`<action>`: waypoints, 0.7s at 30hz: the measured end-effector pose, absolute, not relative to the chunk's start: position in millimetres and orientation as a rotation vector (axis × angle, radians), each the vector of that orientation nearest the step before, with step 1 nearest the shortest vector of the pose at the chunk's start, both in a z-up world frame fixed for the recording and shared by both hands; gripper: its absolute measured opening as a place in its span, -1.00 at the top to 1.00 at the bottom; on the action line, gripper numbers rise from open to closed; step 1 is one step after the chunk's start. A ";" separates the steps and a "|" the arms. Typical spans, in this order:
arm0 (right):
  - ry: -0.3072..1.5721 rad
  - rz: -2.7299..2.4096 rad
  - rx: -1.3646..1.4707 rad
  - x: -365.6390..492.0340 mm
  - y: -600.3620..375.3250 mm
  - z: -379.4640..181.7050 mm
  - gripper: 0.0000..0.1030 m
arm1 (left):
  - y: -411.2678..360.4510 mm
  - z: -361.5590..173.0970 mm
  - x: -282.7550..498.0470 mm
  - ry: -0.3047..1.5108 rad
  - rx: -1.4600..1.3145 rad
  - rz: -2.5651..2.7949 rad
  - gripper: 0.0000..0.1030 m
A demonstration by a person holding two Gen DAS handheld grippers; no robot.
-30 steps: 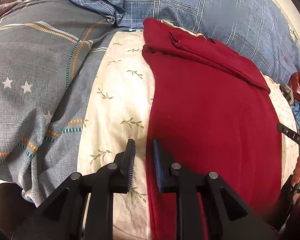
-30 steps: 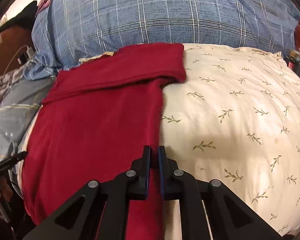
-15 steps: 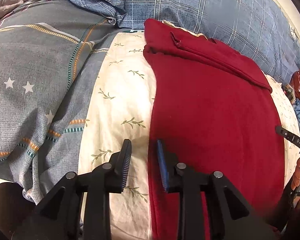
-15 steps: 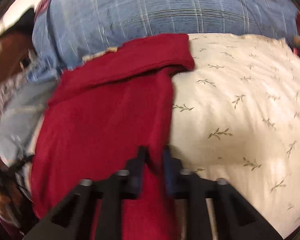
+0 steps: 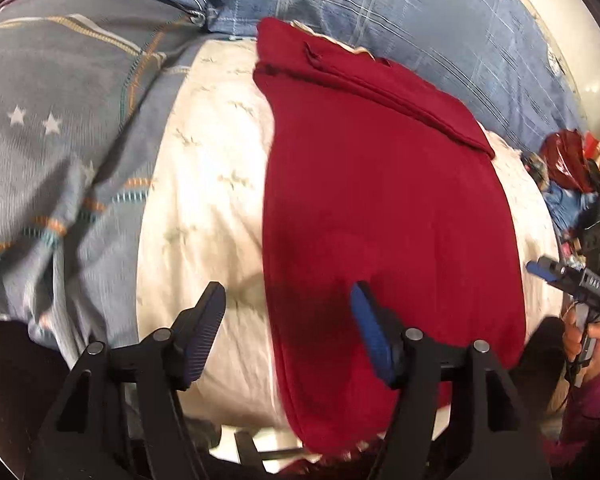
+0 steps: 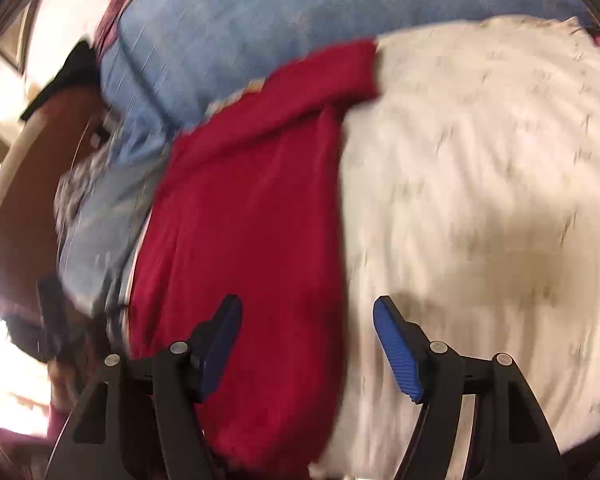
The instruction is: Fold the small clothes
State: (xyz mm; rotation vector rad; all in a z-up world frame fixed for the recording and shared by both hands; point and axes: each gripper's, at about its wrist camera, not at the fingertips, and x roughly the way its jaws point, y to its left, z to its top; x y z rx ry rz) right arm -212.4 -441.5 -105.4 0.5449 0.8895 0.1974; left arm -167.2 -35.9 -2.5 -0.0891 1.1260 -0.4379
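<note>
Red garment [image 5: 380,200] lies flat on the cream bedspread [image 5: 204,184], ahead of both tools. Left hand-held gripper [image 5: 286,300] and right hand-held gripper [image 6: 308,312] have just spread wide, straddling its side edges, gripping nothing.

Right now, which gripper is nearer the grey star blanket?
Left. Left gripper, jaws just opened, straddles the red garment's edge beside the grey star blanket; right gripper, likewise just opened, straddles the far edge.
</note>
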 end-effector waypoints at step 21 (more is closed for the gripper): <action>1.023 0.468 0.600 -246.5 -413.1 -154.7 -0.08 | -53.8 -15.6 -198.8 1.289 0.013 -0.548 -0.26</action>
